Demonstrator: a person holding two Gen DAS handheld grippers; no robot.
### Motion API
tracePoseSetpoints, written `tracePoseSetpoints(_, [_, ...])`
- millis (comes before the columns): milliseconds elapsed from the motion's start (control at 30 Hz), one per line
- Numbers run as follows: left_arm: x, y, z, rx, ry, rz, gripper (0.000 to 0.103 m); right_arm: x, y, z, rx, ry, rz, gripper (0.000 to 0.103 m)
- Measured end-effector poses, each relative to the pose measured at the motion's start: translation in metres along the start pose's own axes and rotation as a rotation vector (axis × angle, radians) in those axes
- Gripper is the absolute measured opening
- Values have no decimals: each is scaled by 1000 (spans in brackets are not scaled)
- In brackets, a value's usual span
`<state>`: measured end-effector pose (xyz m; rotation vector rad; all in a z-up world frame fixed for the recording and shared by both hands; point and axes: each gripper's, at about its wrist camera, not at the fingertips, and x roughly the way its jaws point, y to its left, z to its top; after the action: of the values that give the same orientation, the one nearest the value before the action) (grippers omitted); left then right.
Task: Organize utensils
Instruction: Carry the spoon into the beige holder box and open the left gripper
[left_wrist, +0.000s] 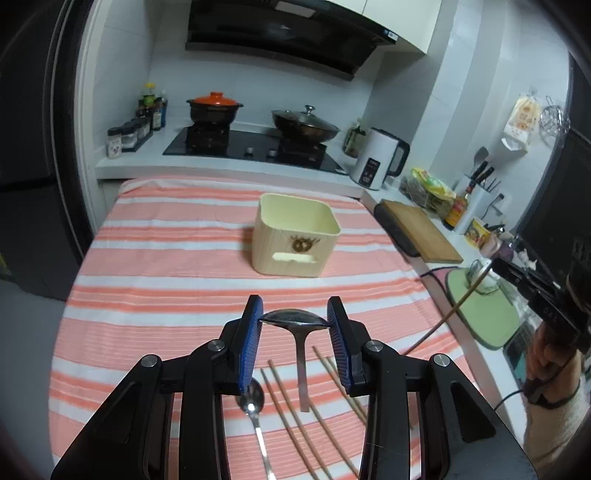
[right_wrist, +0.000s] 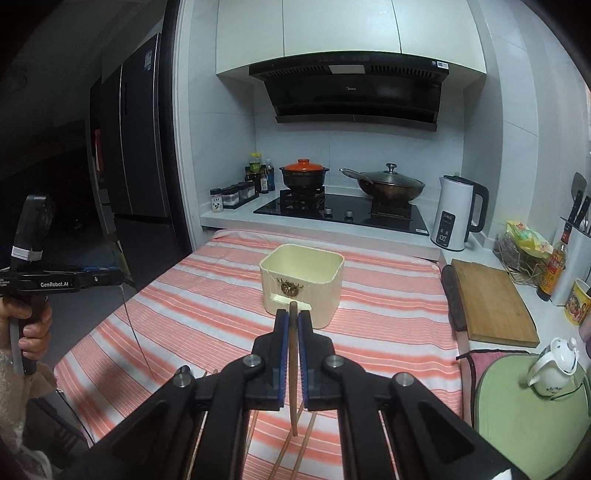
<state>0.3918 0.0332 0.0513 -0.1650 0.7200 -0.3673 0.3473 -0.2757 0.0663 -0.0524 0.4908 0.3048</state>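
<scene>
My left hand-held gripper (left_wrist: 294, 325) pinches a shiny steel spoon (left_wrist: 295, 320) across its bowl, handle hanging. My right hand-held gripper (right_wrist: 293, 321) is pressed together on a thin brown wooden chopstick (right_wrist: 293, 369). More chopsticks (left_wrist: 295, 417) lie near the surface's (left_wrist: 147, 258) near edge. I should carry both level over the cream square holder (left_wrist: 295, 236) at mid-surface, then lower handles first.

Glossy metal spoon (left_wrist: 293, 320), wooden chopstick (right_wrist: 293, 354), striped woven cloth (left_wrist: 166, 295)
</scene>
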Motion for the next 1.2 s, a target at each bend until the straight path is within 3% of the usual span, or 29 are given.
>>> tracePoseSetpoints(300, [28,-20,82,9,-15,-34,36,39,-14,72,54,-51,12,5])
tracePoseSetpoints(500, [64,-25,140,-9,-138,19,36,76,-22,119,86,-135,-17,5])
tracePoseSetpoints(667, [106,-13,163,-56,-203,70,36,105,-31,140,151,-210,-31,5])
tracePoseSetpoints(800, [141,-7,163,-62,-220,121,36,130,-35,144,163,-245,-47,5])
tracePoseSetpoints(967, [187,-1,161,-55,-150,174,36,171,-40,137,156,-203,-78,5])
tracePoseSetpoints(1200, [241,11,154,-69,42,178,36,227,-57,120,204,27,-54,5])
